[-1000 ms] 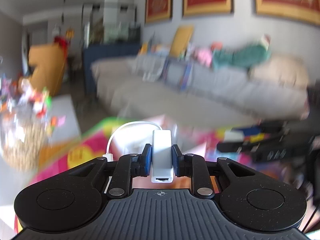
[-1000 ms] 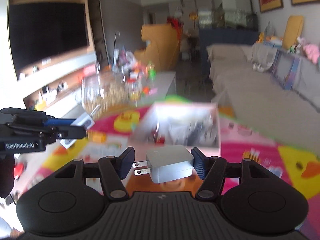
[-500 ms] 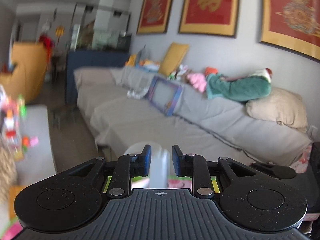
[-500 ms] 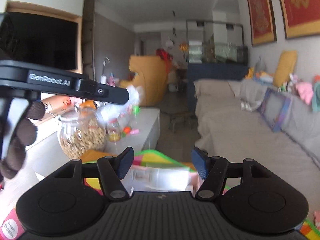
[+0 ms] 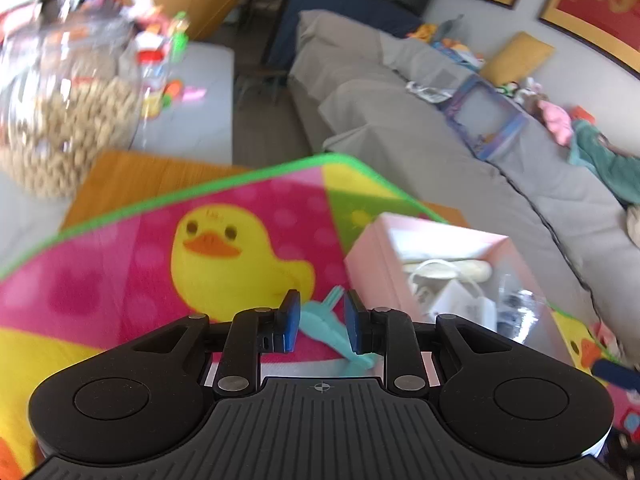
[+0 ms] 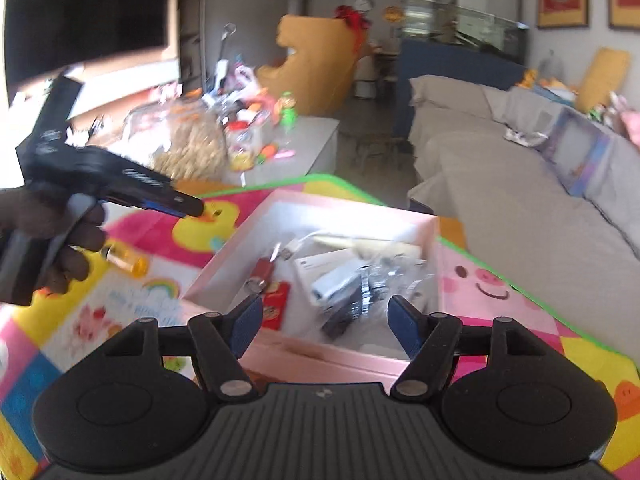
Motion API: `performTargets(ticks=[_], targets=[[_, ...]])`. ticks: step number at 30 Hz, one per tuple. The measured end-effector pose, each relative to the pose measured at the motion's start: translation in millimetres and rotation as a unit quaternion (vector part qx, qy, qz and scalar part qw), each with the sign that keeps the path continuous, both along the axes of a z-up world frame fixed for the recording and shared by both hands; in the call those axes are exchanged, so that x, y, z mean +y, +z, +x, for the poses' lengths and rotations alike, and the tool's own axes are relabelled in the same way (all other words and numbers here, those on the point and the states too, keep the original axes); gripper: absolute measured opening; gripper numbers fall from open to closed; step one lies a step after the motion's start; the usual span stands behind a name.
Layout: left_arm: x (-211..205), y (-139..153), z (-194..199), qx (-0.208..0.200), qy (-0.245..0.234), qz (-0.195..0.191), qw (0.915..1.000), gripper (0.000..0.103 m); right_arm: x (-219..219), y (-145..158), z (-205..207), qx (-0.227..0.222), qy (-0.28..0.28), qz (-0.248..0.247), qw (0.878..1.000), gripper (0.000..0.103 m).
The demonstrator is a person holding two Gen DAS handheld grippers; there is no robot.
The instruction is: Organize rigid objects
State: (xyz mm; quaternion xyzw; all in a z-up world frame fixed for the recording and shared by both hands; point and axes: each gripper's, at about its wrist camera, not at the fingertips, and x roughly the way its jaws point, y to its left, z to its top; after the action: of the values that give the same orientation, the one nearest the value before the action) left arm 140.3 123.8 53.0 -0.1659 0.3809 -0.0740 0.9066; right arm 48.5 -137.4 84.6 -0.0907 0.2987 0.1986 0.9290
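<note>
A pink box (image 6: 320, 356) sits on a colourful play mat (image 6: 500, 280) and holds a white adapter (image 6: 334, 282), a red keyring piece, a red packet and dark items. The box also shows in the left wrist view (image 5: 372, 256). My left gripper (image 5: 319, 326) is open and empty, low over the mat, with a teal plastic piece (image 5: 328, 324) lying between its fingers. It shows from the side in the right wrist view (image 6: 188, 208). My right gripper (image 6: 325, 326) is open wide and empty, just above the box's near edge.
A small orange-capped vial (image 6: 124, 258) lies on the mat left of the box. A glass jar of nuts (image 5: 60, 112) and small bottles stand on a white table at the far left. A grey sofa (image 5: 460, 144) runs along the right.
The left gripper let go of the white adapter, the right let go of the grey charger. Both tipped up, then came back down; the left gripper is now over the teal piece.
</note>
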Motion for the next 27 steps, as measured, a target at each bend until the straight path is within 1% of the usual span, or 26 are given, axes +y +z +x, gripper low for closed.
performTargets(ticks=[3, 7, 10, 11, 13, 16, 19, 23, 25, 27], targets=[[-5.4, -10.6, 7.5, 0.005, 0.002, 0.011, 0.9999, 0.026, 12.5, 0.8, -6.3, 0.009, 0.017, 0.002, 1.000, 0.070], [-27.1, -15.0, 18.4, 0.001, 0.019, 0.037, 0.9992, 0.026, 25.3, -3.7, -15.2, 0.014, 0.034, -0.015, 0.999, 0.070], [-37.6, -18.7, 19.4, 0.004, 0.009, 0.072, 0.9974, 0.027, 31.0, -7.3, -17.1, 0.022, 0.039, -0.027, 0.999, 0.070], [-39.6, -20.1, 17.6, 0.001, 0.003, 0.086, 0.9963, 0.029, 33.1, -8.4, -18.0, 0.024, 0.039, -0.030, 0.998, 0.070], [-40.3, -21.4, 10.6, -0.005, -0.011, 0.104, 0.9945, 0.029, 35.2, -10.5, -19.4, 0.030, 0.041, -0.029, 0.998, 0.070], [-38.6, -19.8, -12.2, -0.013, -0.035, 0.129, 0.9910, 0.029, 40.1, -9.3, -17.9, 0.031, 0.044, -0.026, 0.998, 0.070], [-33.6, -20.5, -47.0, -0.028, -0.048, 0.154, 0.9865, 0.029, 47.7, -4.5, -15.9, 0.026, 0.050, -0.014, 0.998, 0.070], [-17.5, -21.1, -98.7, -0.040, -0.055, 0.161, 0.9847, 0.029, 65.4, 0.0, -11.1, 0.025, 0.063, -0.004, 0.998, 0.070], [-4.6, -19.8, -120.8, -0.042, -0.048, 0.160, 0.9851, 0.029, 76.4, 0.6, -9.1, 0.027, 0.071, -0.005, 0.997, 0.070], [10.2, -19.8, -139.8, -0.042, -0.028, 0.164, 0.9851, 0.029, 88.5, 1.2, -5.8, 0.031, 0.080, -0.007, 0.996, 0.070]])
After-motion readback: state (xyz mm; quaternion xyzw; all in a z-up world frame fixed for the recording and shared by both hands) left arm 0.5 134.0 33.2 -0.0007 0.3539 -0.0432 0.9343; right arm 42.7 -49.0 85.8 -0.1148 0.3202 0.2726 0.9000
